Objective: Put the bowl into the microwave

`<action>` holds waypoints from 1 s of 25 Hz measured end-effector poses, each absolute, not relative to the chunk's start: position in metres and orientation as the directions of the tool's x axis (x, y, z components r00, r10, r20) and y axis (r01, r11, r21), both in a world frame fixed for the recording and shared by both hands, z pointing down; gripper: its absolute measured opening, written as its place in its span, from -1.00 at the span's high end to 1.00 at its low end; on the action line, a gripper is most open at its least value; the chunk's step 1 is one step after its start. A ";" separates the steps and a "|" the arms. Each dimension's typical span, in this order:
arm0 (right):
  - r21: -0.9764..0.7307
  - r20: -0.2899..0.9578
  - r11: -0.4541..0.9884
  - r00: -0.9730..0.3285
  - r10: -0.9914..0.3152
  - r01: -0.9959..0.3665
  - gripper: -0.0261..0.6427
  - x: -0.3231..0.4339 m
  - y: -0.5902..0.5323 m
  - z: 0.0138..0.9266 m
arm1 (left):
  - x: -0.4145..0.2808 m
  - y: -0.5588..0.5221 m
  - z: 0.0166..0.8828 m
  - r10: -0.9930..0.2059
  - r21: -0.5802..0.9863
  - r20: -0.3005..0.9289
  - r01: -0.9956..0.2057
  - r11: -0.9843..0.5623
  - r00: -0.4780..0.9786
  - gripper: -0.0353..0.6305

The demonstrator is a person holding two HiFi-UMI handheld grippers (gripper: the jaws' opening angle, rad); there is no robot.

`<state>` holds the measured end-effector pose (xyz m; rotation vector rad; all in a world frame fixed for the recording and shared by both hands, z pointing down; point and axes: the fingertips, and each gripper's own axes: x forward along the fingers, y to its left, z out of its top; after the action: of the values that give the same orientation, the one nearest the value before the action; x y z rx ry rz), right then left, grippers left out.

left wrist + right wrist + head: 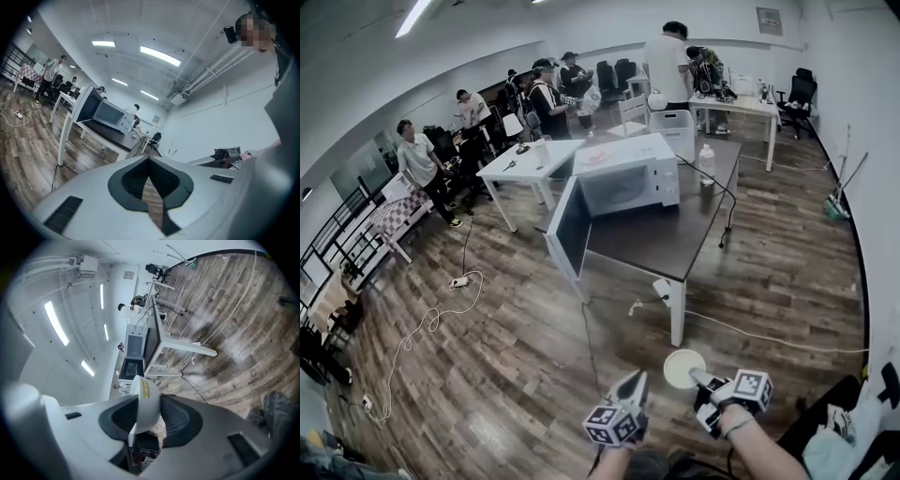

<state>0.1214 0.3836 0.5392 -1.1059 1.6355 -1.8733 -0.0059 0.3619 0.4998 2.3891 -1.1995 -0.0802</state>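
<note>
Right tool [701, 380] clamps the bowl [681, 367]; left tool [634, 384] sits clenched, empty. Carry it level toward the open microwave [628, 178] at twelve o'clock.

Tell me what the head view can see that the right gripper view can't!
Only the head view shows the left gripper and a bottle standing on the dark table. Only the right gripper view shows the yellow label on the bowl and the dark pads squeezing its rim up close. Both show the bowl held in the right gripper, the microwave with its door open, and the wooden floor.
</note>
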 end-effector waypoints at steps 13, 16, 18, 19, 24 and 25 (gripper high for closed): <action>-0.955 0.295 -0.219 -0.613 -0.733 -0.199 0.51 0.118 0.322 0.541 | -0.006 0.301 0.505 -0.803 0.434 0.136 -0.764 -0.478 0.580 0.89; -0.952 0.304 -0.218 -0.611 -0.731 -0.213 0.51 0.120 0.299 0.542 | -0.006 0.276 0.508 -0.805 0.441 0.136 -0.763 -0.473 0.578 0.89; -0.951 0.306 -0.213 -0.612 -0.730 -0.223 0.51 0.121 0.281 0.543 | -0.006 0.256 0.507 -0.805 0.441 0.132 -0.762 -0.475 0.579 0.89; -0.950 0.310 -0.214 -0.611 -0.728 -0.226 0.51 0.121 0.272 0.543 | -0.005 0.246 0.506 -0.805 0.440 0.129 -0.761 -0.477 0.580 0.89; -0.946 0.323 -0.237 -0.612 -0.722 -0.220 0.51 0.119 0.228 0.547 | -0.003 0.197 0.505 -0.800 0.444 0.130 -0.756 -0.481 0.586 0.89; -0.945 0.326 -0.245 -0.610 -0.722 -0.216 0.51 0.119 0.220 0.548 | -0.003 0.188 0.505 -0.798 0.444 0.132 -0.755 -0.483 0.588 0.89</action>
<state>0.1188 0.2198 0.5481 -1.1281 1.6497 -1.9140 -0.0025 0.1883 0.5052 2.3605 -1.2397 -0.1270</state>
